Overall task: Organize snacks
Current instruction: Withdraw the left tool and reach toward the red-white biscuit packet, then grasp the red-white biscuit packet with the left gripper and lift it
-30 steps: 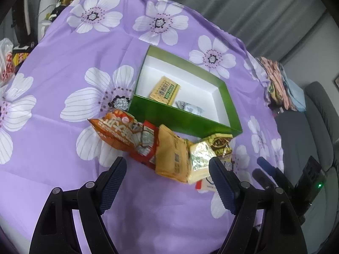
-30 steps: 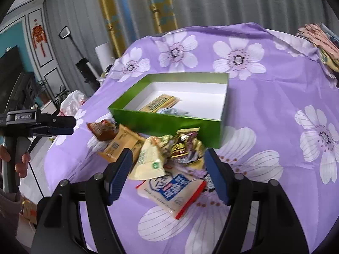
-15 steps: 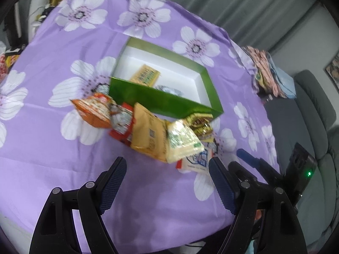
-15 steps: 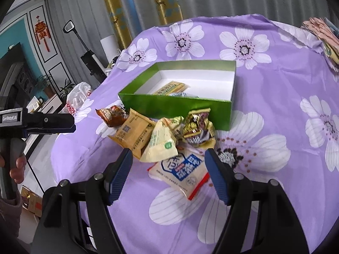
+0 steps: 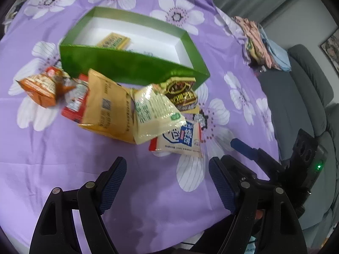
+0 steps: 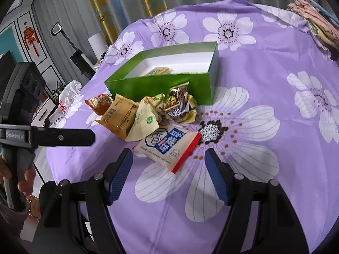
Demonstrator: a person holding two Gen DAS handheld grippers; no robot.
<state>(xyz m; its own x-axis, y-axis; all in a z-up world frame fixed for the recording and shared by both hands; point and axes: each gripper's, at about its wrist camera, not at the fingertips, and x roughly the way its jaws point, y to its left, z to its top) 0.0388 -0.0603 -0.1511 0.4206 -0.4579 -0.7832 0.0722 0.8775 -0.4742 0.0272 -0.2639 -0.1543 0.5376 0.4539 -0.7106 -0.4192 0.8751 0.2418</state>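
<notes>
Right wrist view | I am bringing both grippers, right gripper (image 6: 168,174) and left gripper (image 5: 167,183), jaws apart and empty, closer to the snack pile (image 6: 146,116) | white-and-blue packet (image 6: 167,146) is sitting nearest, green box (image 6: 169,84) still mostly unfilled

Soft, even daylight; heavy fisheye bend, dark corners.
Left view slightly smeared, the orange packet (image 5: 40,89) blurred most; right view sharper. Mild glare on the green box (image 5: 135,63) wall and the foil packet (image 6: 180,103). Faint shadows under the jaws on the purple cloth (image 6: 264,169).
</notes>
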